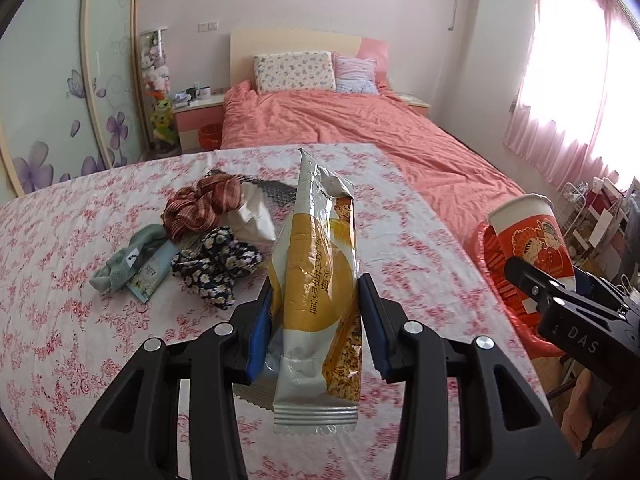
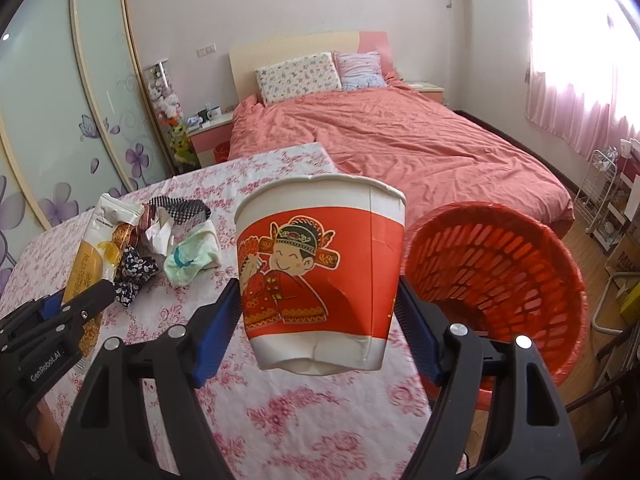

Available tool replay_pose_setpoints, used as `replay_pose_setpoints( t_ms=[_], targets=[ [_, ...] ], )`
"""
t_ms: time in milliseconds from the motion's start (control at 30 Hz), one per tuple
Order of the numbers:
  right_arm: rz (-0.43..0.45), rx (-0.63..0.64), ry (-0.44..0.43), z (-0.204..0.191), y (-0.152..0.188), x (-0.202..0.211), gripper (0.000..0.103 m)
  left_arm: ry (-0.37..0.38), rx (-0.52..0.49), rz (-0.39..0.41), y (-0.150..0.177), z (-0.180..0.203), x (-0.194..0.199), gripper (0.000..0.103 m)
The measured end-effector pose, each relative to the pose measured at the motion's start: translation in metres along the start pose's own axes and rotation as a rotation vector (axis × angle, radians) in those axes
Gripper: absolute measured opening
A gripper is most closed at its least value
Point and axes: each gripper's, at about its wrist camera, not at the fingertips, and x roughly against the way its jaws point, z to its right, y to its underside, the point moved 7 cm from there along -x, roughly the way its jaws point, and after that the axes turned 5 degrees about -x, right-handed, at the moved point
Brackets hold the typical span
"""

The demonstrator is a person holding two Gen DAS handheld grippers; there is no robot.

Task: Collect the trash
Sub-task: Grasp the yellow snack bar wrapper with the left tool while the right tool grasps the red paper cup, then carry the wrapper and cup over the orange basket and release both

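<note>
My left gripper (image 1: 316,308) is shut on a yellow and white snack wrapper (image 1: 316,280) and holds it upright above the floral tablecloth (image 1: 80,320). The wrapper also shows at the left of the right wrist view (image 2: 94,264). My right gripper (image 2: 316,316) is shut on a red and white paper cup (image 2: 320,276), upright, just left of a red plastic trash basket (image 2: 500,276). The cup (image 1: 532,240) and basket (image 1: 500,280) also show at the right of the left wrist view, beside the table's right edge.
A pile lies on the table: a brown striped scrunchie (image 1: 200,206), a dark floral scrunchie (image 1: 216,268), a pale green cloth (image 1: 120,268), a small packet (image 1: 150,276) and crumpled white paper (image 1: 252,216). A pink bed (image 1: 360,132) stands behind. A wire rack (image 2: 608,200) is at the right.
</note>
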Motion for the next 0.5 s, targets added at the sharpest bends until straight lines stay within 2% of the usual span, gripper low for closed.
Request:
replay_pose_setpoints(
  t_ms=[500],
  targets=[
    [0.083, -0.088, 0.098, 0.079, -0.007, 0.041, 0.073, 0.118, -0.060, 0.051, -0.020, 0.057, 0.000, 0.042]
  ],
)
